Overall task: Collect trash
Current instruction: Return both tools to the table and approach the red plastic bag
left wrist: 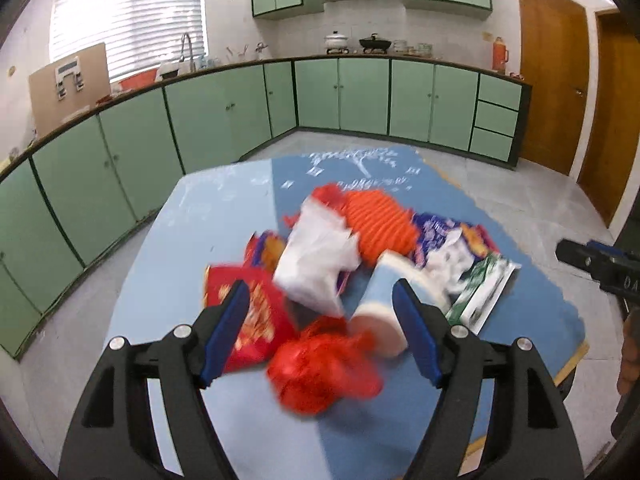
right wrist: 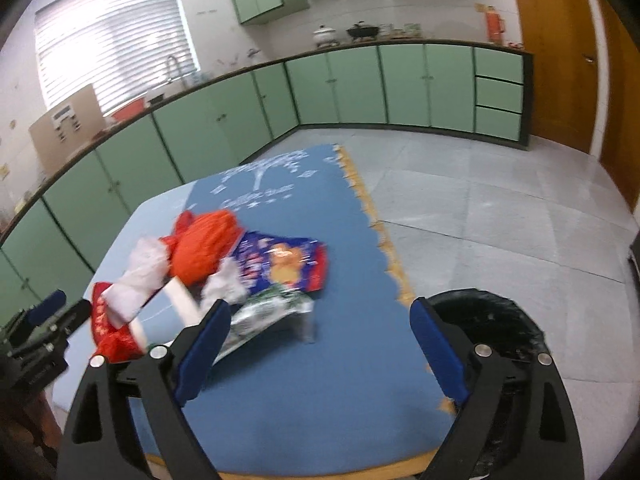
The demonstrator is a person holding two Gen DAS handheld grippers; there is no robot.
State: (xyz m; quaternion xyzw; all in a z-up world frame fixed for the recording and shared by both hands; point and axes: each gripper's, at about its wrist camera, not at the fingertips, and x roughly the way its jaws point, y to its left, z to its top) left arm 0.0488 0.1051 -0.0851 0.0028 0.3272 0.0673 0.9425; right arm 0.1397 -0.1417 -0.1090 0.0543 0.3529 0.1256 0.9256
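A pile of trash lies on the blue table [left wrist: 192, 240]. It holds a crumpled red plastic bag [left wrist: 324, 372], a tipped paper cup [left wrist: 384, 304], a white plastic bag [left wrist: 316, 264], a red snack packet [left wrist: 248, 316], an orange mesh bag [left wrist: 380, 220], a blue-purple snack wrapper [right wrist: 284, 264] and a silver-green wrapper [right wrist: 268, 316]. My left gripper [left wrist: 320, 328] is open and empty, just above the red bag and cup. My right gripper [right wrist: 320, 340] is open and empty over the blue mat [right wrist: 304, 400], right of the pile. The view is blurred.
A black-lined trash bin [right wrist: 492, 320] stands on the floor by the table's right edge. Green kitchen cabinets [left wrist: 360, 96] run along the far walls. Wooden doors [left wrist: 552, 76] are at the right. The right gripper's body shows in the left wrist view [left wrist: 600, 268].
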